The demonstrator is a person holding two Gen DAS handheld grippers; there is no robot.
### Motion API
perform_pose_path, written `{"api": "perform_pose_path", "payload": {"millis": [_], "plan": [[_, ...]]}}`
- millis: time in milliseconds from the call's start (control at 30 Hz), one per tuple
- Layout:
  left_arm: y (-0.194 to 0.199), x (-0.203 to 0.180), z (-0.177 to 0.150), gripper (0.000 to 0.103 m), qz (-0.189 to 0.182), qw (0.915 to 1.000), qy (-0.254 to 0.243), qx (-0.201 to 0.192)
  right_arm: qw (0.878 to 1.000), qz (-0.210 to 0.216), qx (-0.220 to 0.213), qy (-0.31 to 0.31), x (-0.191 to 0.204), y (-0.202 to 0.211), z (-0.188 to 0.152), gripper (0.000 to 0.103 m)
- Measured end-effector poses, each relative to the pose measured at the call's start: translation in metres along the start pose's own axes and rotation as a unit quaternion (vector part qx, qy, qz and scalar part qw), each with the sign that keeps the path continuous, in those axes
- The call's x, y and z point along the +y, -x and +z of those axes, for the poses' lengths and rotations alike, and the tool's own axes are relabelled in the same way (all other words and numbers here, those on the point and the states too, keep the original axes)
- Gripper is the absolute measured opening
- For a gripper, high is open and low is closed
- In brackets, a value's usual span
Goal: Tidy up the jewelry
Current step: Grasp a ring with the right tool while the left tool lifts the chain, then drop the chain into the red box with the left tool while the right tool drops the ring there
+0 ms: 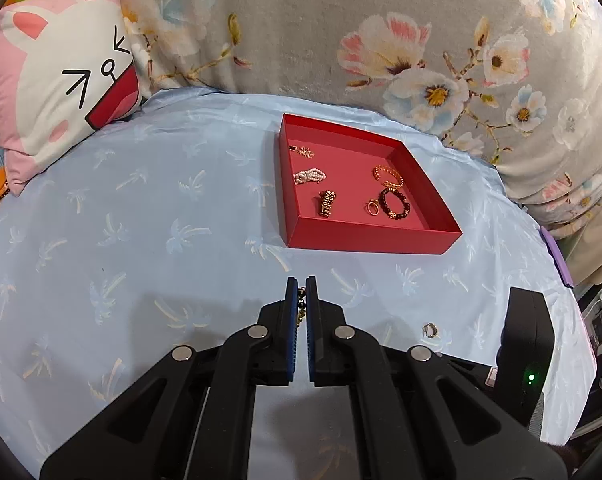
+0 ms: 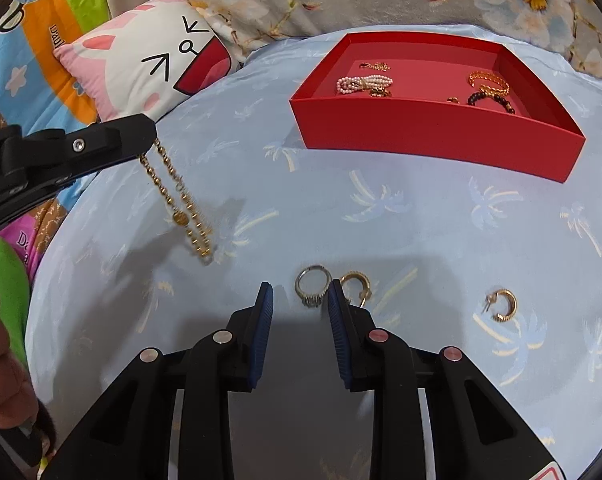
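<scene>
A red tray (image 1: 365, 242) (image 2: 433, 132) sits on the blue bedsheet and holds several jewelry pieces, among them a pearl bracelet (image 1: 309, 176) and a dark bead bracelet (image 1: 395, 203). My left gripper (image 1: 301, 286) (image 2: 151, 136) is shut on a gold bead chain (image 2: 181, 204) that hangs down, its lower end touching the sheet. My right gripper (image 2: 299, 294) is open, low over the sheet, with a silver ring (image 2: 312, 285) between its fingers. A gold hoop earring (image 2: 357, 284) lies just beside the right finger. A second gold hoop (image 2: 503, 305) lies further right.
A pink cat pillow (image 1: 61, 80) (image 2: 149, 64) leans at the back left. A floral grey blanket (image 1: 341, 28) rises behind the tray. The right gripper's body (image 1: 529, 344) shows at the right of the left wrist view, near a ring (image 1: 429, 330).
</scene>
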State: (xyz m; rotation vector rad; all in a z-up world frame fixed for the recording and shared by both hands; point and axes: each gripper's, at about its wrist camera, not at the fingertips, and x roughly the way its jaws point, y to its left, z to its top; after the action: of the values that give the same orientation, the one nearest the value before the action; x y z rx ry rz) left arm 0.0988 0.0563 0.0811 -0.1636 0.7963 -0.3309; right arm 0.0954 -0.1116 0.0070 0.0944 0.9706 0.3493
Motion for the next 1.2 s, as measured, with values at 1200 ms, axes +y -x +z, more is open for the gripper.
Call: {"api": "perform_pose_path", "payload": {"millis": [1200], "plan": [[-0.023,-0.058,0.117,0.003,-0.062,0.9952,-0.054,-0.053,0.992,0.014,-0.085,-0.097,-0.111,0.076,0.122,0.006]]}}
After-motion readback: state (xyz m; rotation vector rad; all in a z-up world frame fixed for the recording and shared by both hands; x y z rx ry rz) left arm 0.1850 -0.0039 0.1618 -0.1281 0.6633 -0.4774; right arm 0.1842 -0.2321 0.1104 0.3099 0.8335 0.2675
